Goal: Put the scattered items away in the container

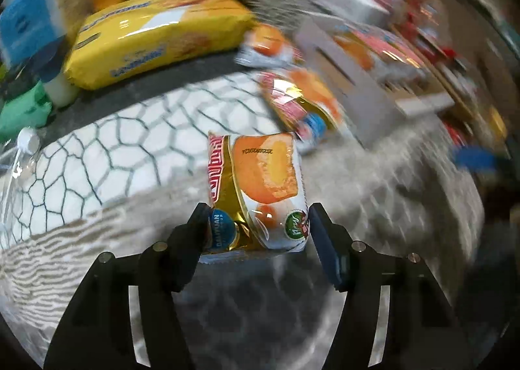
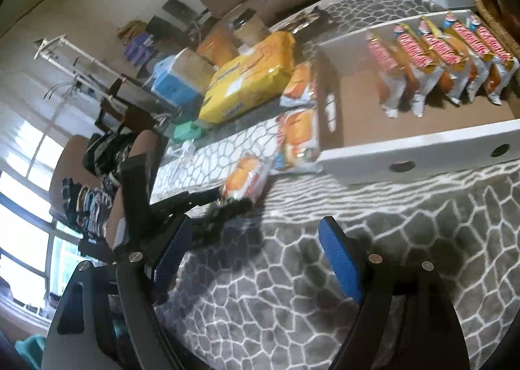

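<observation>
The snack pack (image 1: 260, 194) sits low in the middle of the left view, pinched in the left gripper (image 1: 258, 223) jaws for carrying. At upper right in the right view, the box (image 2: 422, 155) holds packs in a neat row. The right gripper (image 2: 253, 256) jaws are open and empty.

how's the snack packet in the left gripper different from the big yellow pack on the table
The small orange-and-white snack packet sits between the left gripper fingers; the large yellow plastic pack lies flat on the table, untouched. The packet is a single small pouch with gold trim; the yellow pack is far bigger and bulkier. Both are glossy printed wrappers, and both are outside the white cardboard box.
</observation>
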{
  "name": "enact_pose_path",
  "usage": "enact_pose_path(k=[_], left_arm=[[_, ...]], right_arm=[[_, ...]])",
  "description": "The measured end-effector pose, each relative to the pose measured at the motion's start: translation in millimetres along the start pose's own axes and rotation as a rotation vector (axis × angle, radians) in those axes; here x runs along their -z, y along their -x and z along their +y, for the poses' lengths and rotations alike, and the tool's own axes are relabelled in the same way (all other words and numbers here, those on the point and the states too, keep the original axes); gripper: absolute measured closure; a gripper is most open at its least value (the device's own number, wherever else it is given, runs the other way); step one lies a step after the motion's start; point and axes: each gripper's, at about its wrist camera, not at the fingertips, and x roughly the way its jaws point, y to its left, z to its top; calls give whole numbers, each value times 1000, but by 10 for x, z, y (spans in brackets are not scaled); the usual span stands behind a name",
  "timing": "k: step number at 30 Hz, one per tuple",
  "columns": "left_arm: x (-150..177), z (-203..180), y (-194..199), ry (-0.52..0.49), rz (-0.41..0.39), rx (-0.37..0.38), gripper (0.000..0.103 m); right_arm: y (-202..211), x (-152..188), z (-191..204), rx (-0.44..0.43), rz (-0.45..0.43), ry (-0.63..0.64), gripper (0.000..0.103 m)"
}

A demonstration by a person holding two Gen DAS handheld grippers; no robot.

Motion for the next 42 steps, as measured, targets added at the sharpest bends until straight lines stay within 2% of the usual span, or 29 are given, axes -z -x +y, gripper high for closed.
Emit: enact_pose_path(k=[2,4,8,10,11,15,18,19,21,24,26,29,31,33,35,37,39,40,42], left_arm=[[161,-66,102,-78,20,36,44],[324,-86,173,-134,53,37,44],[531,46,300,-107,85,35,39],[587,109,396,-61,73,53,26],[595,153,453,-40,65,63,24],[692,212,678,69,-19,72,22],[725,301,737,218,-95,64,21],[728,346,719,274,-121,50,21],[740,423,656,367,-155,16,21],[856,575,521,497,-165,-30,21],[906,607,388,510,-129,-96,20],[934,577,402,471,-148,-141,20],[939,572,424,446,-152,-162,20],[969,594,428,456,-153,-150,19],[1021,632,492,493,-166,-121,19],[1059,657,562,530,-164,-72,19],[1120,657,674,580,-198,39,19],[1129,637,716,592,-212,71,18],[1125,552,755,582,-223,90,16]], right_arm=[[-52,33,73,-4,12,14,21],[-149,78,187,4,31,44,21],[-457,176,405,33,81,117,21],[-717,226,527,48,122,163,21],[-830,242,576,56,134,190,21],[-1156,296,630,93,152,267,21],[-1320,353,517,124,172,256,21],[-1372,386,463,143,186,253,21],[-1373,461,468,150,157,308,19],[-1364,483,474,155,169,319,19],[-1306,443,503,188,144,352,20],[-1224,374,642,224,94,438,20],[-1270,376,729,242,105,492,20],[-1429,461,796,345,152,602,22],[-1392,486,835,349,136,649,22],[-1324,450,796,312,153,621,25],[-1215,350,726,234,141,527,26],[-1183,291,679,192,142,475,25],[-1140,206,630,135,138,391,26]])
